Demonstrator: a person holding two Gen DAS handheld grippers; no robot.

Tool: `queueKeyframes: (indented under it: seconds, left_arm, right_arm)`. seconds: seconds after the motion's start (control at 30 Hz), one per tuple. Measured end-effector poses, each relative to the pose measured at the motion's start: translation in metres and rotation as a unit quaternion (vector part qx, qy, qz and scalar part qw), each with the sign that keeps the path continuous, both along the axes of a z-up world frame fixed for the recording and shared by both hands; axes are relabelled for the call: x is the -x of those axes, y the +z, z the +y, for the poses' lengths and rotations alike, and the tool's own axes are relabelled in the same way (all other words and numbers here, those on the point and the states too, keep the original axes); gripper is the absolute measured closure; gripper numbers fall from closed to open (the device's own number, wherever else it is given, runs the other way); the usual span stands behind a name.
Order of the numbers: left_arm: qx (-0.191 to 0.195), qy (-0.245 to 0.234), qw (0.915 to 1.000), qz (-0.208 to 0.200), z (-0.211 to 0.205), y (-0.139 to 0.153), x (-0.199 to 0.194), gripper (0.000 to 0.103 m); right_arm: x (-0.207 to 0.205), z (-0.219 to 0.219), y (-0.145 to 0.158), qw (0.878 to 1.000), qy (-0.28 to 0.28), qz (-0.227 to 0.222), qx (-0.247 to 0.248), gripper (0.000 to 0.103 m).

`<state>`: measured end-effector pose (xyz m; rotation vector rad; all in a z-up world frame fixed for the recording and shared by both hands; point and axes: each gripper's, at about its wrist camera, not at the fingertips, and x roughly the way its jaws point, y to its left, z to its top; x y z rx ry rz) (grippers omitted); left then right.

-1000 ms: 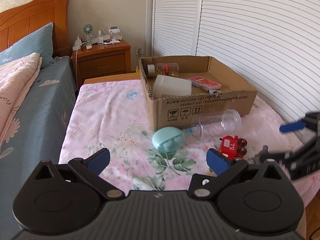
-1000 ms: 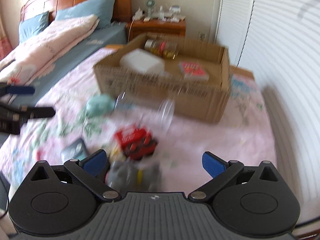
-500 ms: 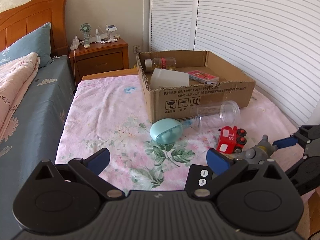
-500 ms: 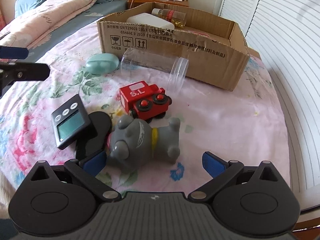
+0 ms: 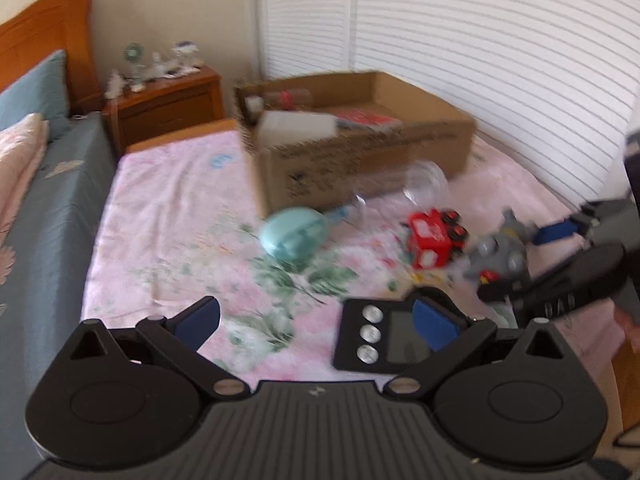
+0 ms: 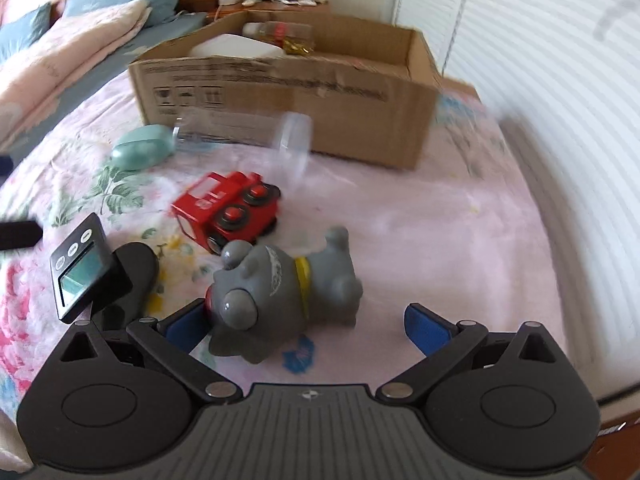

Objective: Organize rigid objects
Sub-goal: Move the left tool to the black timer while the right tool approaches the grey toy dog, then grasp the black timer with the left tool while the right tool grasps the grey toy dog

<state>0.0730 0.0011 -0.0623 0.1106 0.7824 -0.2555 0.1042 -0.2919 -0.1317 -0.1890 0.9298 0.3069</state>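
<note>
A grey toy dog (image 6: 280, 292) lies on its side on the pink floral cloth (image 6: 440, 248). My right gripper (image 6: 306, 326) is open with the dog between its fingers, close to the left pad. Behind the dog are a red toy train (image 6: 228, 212), a clear plastic cup (image 6: 256, 136) on its side and a teal oval case (image 6: 140, 152). A black timer (image 5: 384, 336) lies just ahead of my left gripper (image 5: 316, 320), which is open and holds nothing; its right pad overlaps the timer in the view. The cardboard box (image 5: 360, 152) behind holds a white container, a bottle and a red packet.
A bed with blue sheet and pink quilt (image 5: 24, 168) runs along the left. A wooden nightstand (image 5: 168, 108) with small items stands at the back. White louvred doors (image 5: 500, 60) line the right side. The cloth's right edge (image 6: 560, 280) drops off near the doors.
My right gripper has pushed forward so the toy dog now sits between its fingers. The left gripper has moved forward and right, bringing the timer under its right finger.
</note>
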Motion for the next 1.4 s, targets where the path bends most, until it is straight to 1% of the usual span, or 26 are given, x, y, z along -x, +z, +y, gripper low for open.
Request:
queueKeyframes:
  seconds: [0.03,0.13,0.33,0.43,0.47,0.5,0.53,0.6,0.7,0.77,0.9,0.97,1.07,1.23,1.4]
  left_arm:
    - [0.001,-0.01,0.9999,0.008,-0.003,-0.002,0.0,0.001]
    - [0.008,-0.037,0.9989,0.029,-0.011,-0.01,-0.001,0.001]
    - [0.012,-0.051,0.9977,0.044,-0.022,-0.023,-0.008,0.002]
    - [0.023,-0.052,0.9969,0.055,-0.021,-0.027,-0.013,0.01]
    - [0.03,-0.054,0.9963,0.059,-0.02,-0.028,-0.015,0.018]
    - [0.041,-0.057,0.9955,0.063,-0.018,-0.029,-0.016,0.022]
    - [0.051,-0.058,0.9947,0.068,-0.016,-0.029,-0.017,0.024]
    - [0.069,-0.063,0.9928,0.075,-0.014,-0.029,-0.019,0.033]
    - [0.07,-0.058,0.993,0.075,-0.013,-0.029,-0.02,0.033]
    - [0.062,-0.046,0.9945,0.071,-0.011,-0.028,-0.02,0.033]
    - [0.015,-0.014,0.9979,0.062,-0.001,-0.029,-0.018,0.033]
    - [0.002,-0.002,0.998,0.064,0.006,-0.032,-0.017,0.033]
    - [-0.005,0.0,0.9983,0.058,0.011,-0.033,-0.014,0.033]
    - [-0.005,-0.004,0.9986,0.052,0.009,-0.034,-0.014,0.028]
    - [-0.005,-0.009,0.9986,0.051,0.007,-0.034,-0.013,0.028]
  right_arm:
    - [0.001,-0.004,0.0,1.0,0.001,-0.002,-0.007,0.0]
    - [0.005,-0.006,-0.002,1.0,0.007,-0.013,-0.006,0.0]
    - [0.008,-0.006,-0.004,1.0,0.006,-0.025,-0.011,0.0]
    - [0.01,-0.007,-0.004,0.999,0.009,-0.032,-0.013,0.0]
    - [0.01,-0.007,-0.004,0.999,0.009,-0.033,-0.013,0.0]
    - [0.01,-0.007,-0.004,0.999,0.009,-0.033,-0.014,0.0]
    - [0.011,-0.007,-0.004,0.999,0.01,-0.034,-0.014,0.0]
    - [0.01,-0.007,-0.004,0.999,0.01,-0.034,-0.014,0.0]
    - [0.01,-0.007,-0.004,0.999,0.01,-0.034,-0.014,0.0]
    - [0.01,-0.007,-0.004,0.999,0.01,-0.034,-0.014,0.0]
    - [0.011,-0.007,-0.005,0.999,0.009,-0.037,-0.015,0.0]
    - [0.011,-0.007,-0.005,0.999,0.008,-0.039,-0.016,0.0]
    - [0.011,-0.007,-0.005,0.999,0.008,-0.04,-0.016,0.0]
    - [0.013,-0.007,-0.005,0.999,0.007,-0.045,-0.017,0.0]
    - [0.009,-0.006,-0.005,0.999,0.02,-0.046,-0.018,0.0]
